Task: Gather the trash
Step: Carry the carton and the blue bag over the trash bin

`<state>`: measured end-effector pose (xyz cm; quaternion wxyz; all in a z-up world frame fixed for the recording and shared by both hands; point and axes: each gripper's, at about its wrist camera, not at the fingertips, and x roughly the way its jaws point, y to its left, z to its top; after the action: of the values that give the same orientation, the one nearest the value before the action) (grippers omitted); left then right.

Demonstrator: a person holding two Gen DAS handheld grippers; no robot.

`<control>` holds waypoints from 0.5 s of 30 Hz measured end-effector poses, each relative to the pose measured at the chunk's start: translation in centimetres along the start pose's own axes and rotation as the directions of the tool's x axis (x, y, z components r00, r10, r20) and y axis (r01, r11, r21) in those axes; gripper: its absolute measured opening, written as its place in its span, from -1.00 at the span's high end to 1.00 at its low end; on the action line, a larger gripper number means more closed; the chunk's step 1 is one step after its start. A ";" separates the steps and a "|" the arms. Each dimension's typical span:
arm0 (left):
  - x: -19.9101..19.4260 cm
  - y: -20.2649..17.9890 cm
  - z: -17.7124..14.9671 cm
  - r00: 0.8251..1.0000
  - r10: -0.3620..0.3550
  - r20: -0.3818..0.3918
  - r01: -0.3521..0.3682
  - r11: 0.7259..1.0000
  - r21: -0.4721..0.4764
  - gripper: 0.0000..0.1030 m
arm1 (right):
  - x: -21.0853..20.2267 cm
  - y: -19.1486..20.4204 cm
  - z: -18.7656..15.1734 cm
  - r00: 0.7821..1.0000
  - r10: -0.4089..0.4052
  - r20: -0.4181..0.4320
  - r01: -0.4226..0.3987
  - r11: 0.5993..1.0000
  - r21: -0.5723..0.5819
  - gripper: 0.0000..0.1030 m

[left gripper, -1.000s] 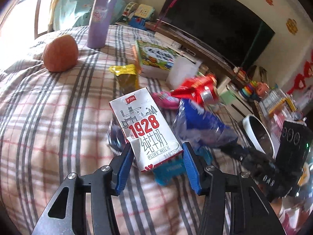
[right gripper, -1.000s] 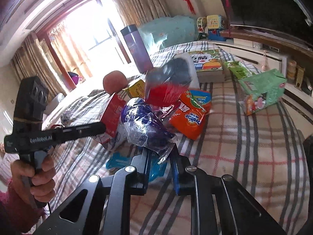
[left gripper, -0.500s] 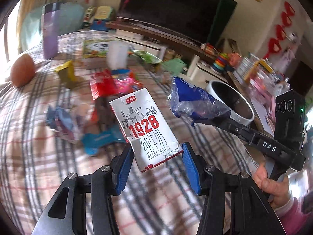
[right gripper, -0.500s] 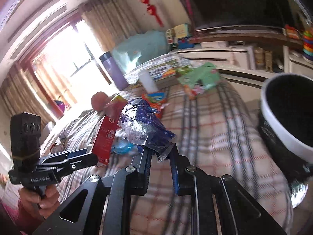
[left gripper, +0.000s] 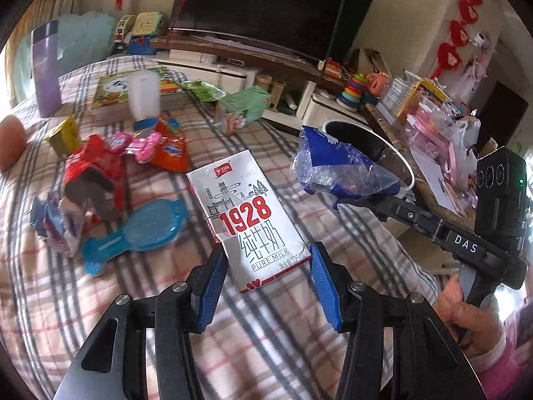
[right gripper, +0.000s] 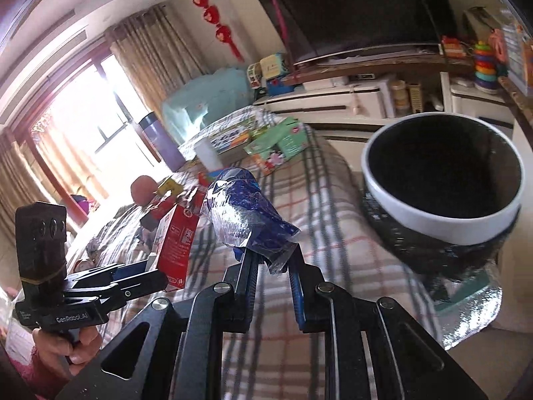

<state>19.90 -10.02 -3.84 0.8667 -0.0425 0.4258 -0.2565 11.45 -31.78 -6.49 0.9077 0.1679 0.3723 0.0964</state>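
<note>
While the milk carton fills the left tongs, the right tongs pinch a wrapper.

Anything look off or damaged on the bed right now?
Yes. A red carton lies torn open among loose wrappers on the plaid bedspread. A green carton near the far edge lies tipped and crumpled. No spill is visible.

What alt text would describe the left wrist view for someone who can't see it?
The left tool grips a milk carton above a plaid bed strewn with wrappers. At right, the right tool holds a blue wrapper near a bin.
</note>
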 end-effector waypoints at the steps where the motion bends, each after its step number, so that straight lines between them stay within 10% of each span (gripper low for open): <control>1: 0.3 -0.3 0.2 1.000 -0.002 -0.002 0.002 1.000 0.005 0.05 | -0.2 -0.2 0.0 1.000 -0.005 0.002 0.005 1.000 0.004 0.65; 15: 3.5 -3.7 2.0 0.999 -0.033 -0.030 0.035 0.997 0.065 0.05 | -3.3 -3.5 0.2 0.995 -0.082 0.047 0.080 0.995 0.058 0.64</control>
<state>21.66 -15.22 -3.97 0.8568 -0.0177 0.4289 -0.2858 9.48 -36.08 -5.53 0.9147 0.1803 0.3588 0.0448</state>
